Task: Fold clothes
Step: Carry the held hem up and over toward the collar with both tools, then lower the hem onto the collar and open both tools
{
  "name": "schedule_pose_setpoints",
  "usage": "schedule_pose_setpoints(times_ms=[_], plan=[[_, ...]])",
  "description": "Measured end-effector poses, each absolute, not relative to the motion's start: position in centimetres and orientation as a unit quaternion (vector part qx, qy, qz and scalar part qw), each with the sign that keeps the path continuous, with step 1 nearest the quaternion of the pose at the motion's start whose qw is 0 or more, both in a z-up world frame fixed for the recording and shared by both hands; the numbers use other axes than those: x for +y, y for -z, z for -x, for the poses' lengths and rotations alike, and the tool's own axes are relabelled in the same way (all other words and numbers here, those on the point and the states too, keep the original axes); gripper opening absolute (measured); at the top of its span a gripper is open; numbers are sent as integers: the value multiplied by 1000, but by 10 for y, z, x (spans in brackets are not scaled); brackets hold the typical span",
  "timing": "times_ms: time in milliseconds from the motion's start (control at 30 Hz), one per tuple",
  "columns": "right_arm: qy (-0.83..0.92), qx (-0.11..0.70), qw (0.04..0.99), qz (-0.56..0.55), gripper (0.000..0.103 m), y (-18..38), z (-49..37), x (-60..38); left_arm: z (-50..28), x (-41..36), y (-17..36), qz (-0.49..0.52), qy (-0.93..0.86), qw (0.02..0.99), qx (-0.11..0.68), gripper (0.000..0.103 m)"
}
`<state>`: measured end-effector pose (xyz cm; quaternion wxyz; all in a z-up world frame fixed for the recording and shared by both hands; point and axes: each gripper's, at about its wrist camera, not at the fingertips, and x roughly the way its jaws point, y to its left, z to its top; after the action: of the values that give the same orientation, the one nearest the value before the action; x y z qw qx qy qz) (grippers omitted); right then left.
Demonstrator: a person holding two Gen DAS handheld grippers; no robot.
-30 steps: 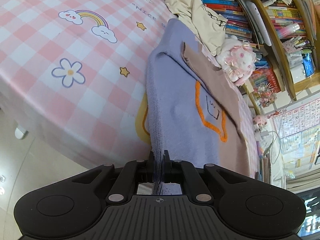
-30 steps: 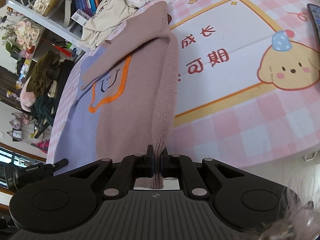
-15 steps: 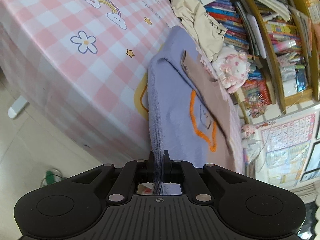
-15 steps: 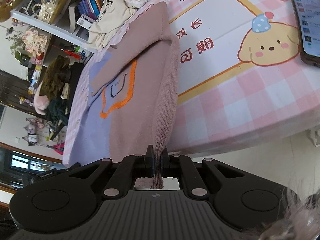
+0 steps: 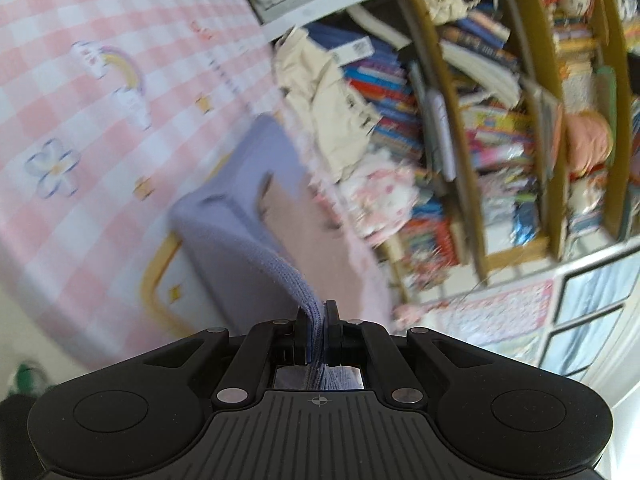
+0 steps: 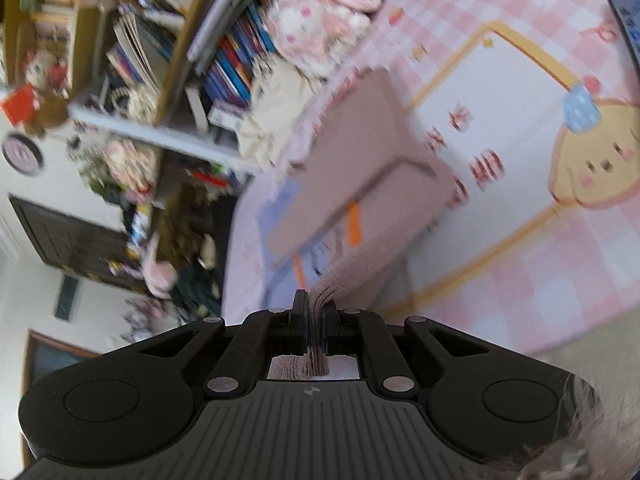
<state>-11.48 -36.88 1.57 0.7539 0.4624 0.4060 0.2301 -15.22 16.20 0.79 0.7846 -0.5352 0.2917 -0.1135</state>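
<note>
My left gripper is clamped tight on the ribbed lilac hem of the sweater, the knit bunched between the two jaws and poking out behind them. From there the lilac side runs forward and a little to the left, draped onto the pink checked tablecloth.

My right gripper is pinched the same way on the mauve hem of that sweater. Ahead of it the mauve panel lies folded across the front, where an orange stitched outline shows. To the right of this gripper the cloth carries a yellow-framed print with a puppy.

Beyond both grippers a cream garment sits crumpled at the table's far edge against a crowded bookshelf. Both views are blurred.
</note>
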Motion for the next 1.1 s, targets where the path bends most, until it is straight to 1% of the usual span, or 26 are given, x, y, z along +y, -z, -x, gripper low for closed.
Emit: schedule_pose_setpoints(times_ms=[200, 433, 767, 1067, 1100], plan=[[-223, 352, 764, -492, 6, -33, 76, -370, 112, 169, -24, 554, 142, 781, 251, 4], [-211, 328, 775, -496, 6, -43, 26, -365, 61, 175, -33, 545, 164, 785, 242, 4], [-162, 319, 783, -509, 7, -26, -29, -351, -4, 185, -18, 537, 147, 784, 275, 4], [-110, 347, 792, -490, 7, -2, -74, -343, -54, 186, -2, 492, 123, 791, 343, 6], [-104, 351, 792, -488, 8, 2, -79, -342, -59, 186, 0, 487, 120, 791, 350, 8]])
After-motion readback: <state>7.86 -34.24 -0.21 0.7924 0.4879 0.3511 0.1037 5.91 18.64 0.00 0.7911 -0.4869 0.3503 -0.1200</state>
